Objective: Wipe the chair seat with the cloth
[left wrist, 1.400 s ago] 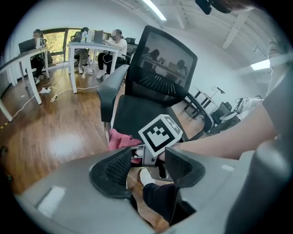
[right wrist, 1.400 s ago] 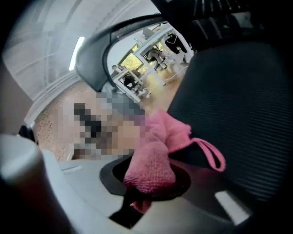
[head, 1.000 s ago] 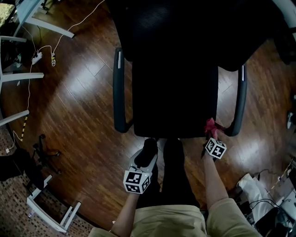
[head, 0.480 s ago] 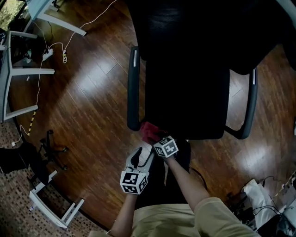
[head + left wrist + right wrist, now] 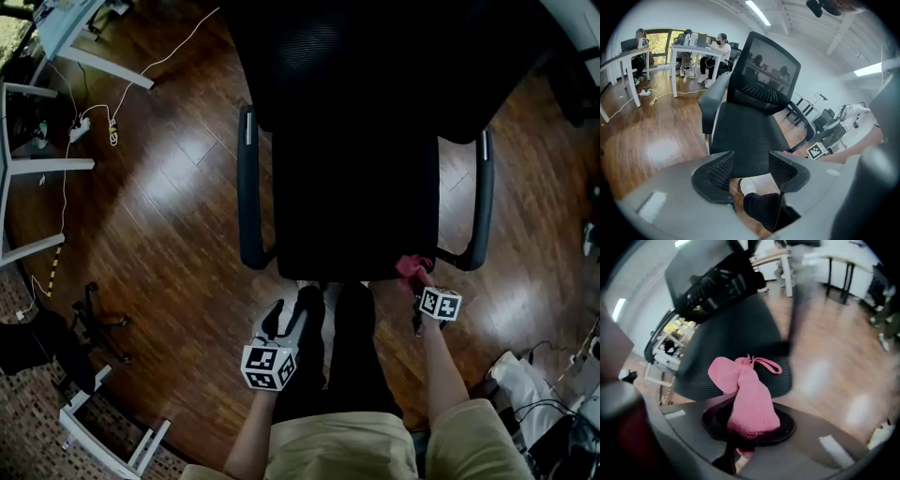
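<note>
By the person's knees, left gripper (image 5: pixel 751 169) hangs low in front of the chair, jaws wide, nothing between them. Black chair seat (image 5: pixel 354 206) sits in the middle. Right gripper (image 5: pixel 750 423) pinches the pink cloth (image 5: pixel 743 385) at the seat's front right corner.

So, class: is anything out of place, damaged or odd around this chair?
Nothing is damaged or spilled. The chair seat looks intact, and the pink cloth is bunched in the right gripper at its near right corner. Only loose white cables and a power strip trail across the floor.
</note>
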`<state>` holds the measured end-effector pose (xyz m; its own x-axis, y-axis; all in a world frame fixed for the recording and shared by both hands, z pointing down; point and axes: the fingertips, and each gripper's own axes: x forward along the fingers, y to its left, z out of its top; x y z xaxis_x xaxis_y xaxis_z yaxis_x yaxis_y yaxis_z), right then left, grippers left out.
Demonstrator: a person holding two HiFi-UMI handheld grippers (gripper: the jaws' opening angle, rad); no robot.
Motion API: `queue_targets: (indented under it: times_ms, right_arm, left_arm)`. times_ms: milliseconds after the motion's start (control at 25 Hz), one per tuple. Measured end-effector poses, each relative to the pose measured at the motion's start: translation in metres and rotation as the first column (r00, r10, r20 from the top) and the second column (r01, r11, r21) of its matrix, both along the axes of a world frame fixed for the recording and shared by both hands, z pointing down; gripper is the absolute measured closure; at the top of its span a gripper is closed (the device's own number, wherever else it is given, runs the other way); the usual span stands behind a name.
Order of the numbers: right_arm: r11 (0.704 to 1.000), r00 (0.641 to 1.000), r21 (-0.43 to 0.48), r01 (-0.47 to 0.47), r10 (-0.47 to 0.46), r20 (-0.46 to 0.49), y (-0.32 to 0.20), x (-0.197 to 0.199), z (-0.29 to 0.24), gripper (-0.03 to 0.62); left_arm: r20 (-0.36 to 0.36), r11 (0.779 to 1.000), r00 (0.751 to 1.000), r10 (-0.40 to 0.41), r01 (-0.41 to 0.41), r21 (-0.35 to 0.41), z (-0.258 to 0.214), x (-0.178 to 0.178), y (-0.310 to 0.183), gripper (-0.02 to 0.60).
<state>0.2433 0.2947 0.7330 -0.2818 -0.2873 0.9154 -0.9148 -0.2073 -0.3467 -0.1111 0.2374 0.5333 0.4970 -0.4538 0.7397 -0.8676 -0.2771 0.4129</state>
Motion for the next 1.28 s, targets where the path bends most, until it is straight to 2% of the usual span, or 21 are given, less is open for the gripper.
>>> queue_targets:
  times_ms: [80,160,240,320,400,480,560,680,760,840,960,1080,1160,1200,1280]
  right_arm:
    - [0.994,0.990,-0.023,-0.111,0.109,-0.095,0.010,0.050,0.004,0.542]
    - [0.992,0.988,-0.044,-0.118,0.112,-0.107,0.007,0.053,0.009,0.542]
    - [0.996,0.995,-0.025,-0.084,0.082,-0.050,-0.004,0.030,0.004,0.542]
    - [0.998,0.998,0.041,-0.053,0.052,0.032,-0.014,-0.008,-0.020,0.542]
    - [0.994,1.000,0.105,0.016,-0.018,0.022,-0.015,-0.044,-0.063,0.542]
    - [0.977,0.996,0.195,0.085,-0.089,0.012,-0.015,-0.076,-0.126,0.542]
    - [0.942,0.994,0.321,0.097,-0.109,0.018,-0.017,-0.094,-0.199,0.542]
    - [0.845,0.995,0.531,0.059,-0.093,0.039,-0.020,-0.099,-0.306,0.542]
    - [0.756,0.992,0.654,0.029,-0.104,0.076,-0.023,-0.099,-0.370,0.540]
    - [0.643,0.988,0.765,0.044,-0.143,0.063,-0.024,-0.090,-0.431,0.540]
    - [0.459,0.986,0.885,0.074,-0.167,0.004,-0.007,-0.062,-0.509,0.540]
    - [0.312,0.985,0.946,0.084,-0.168,-0.032,0.024,-0.041,-0.576,0.540]
    - [0.246,0.982,0.963,0.109,-0.178,-0.066,0.047,-0.036,-0.614,0.540]
    - [0.230,0.980,0.965,0.122,-0.182,-0.080,0.060,-0.034,-0.628,0.540]
    - [0.221,0.977,0.965,0.144,-0.188,-0.102,0.087,-0.029,-0.645,0.540]
  left_arm:
    - [-0.017,0.999,0.999,0.039,-0.039,0.005,-0.001,0.011,0.002,0.364]
    - [-0.024,0.998,0.997,0.071,-0.071,0.004,0.002,0.017,0.006,0.364]
    - [-0.029,0.996,0.995,0.092,-0.092,0.005,0.003,0.018,0.008,0.364]
    - [-0.034,0.992,0.992,0.123,-0.122,0.018,-0.004,0.017,0.007,0.364]
    - [-0.043,0.986,0.986,0.163,-0.161,0.043,-0.022,0.013,0.002,0.364]
    - [-0.047,0.978,0.980,0.195,-0.190,0.090,-0.051,0.012,-0.007,0.364]
    - [-0.039,0.966,0.978,0.203,-0.194,0.168,-0.091,0.018,-0.027,0.362]
    - [-0.043,0.930,0.984,0.175,-0.151,0.335,-0.167,0.033,-0.065,0.362]
    - [-0.041,0.885,0.985,0.169,-0.133,0.447,-0.221,0.046,-0.078,0.362]
    - [-0.039,0.833,0.986,0.161,-0.115,0.541,-0.271,0.063,-0.074,0.362]
    - [-0.071,0.759,0.991,0.115,-0.041,0.649,-0.343,0.095,-0.042,0.362]
    - [-0.101,0.679,0.993,0.058,0.035,0.734,-0.411,0.116,0.009,0.365]
    - [-0.114,0.635,0.993,0.021,0.075,0.769,-0.448,0.124,0.049,0.365]
    - [-0.121,0.622,0.993,0.007,0.090,0.778,-0.462,0.128,0.071,0.365]
    - [-0.120,0.608,0.993,-0.013,0.104,0.787,-0.481,0.138,0.110,0.365]
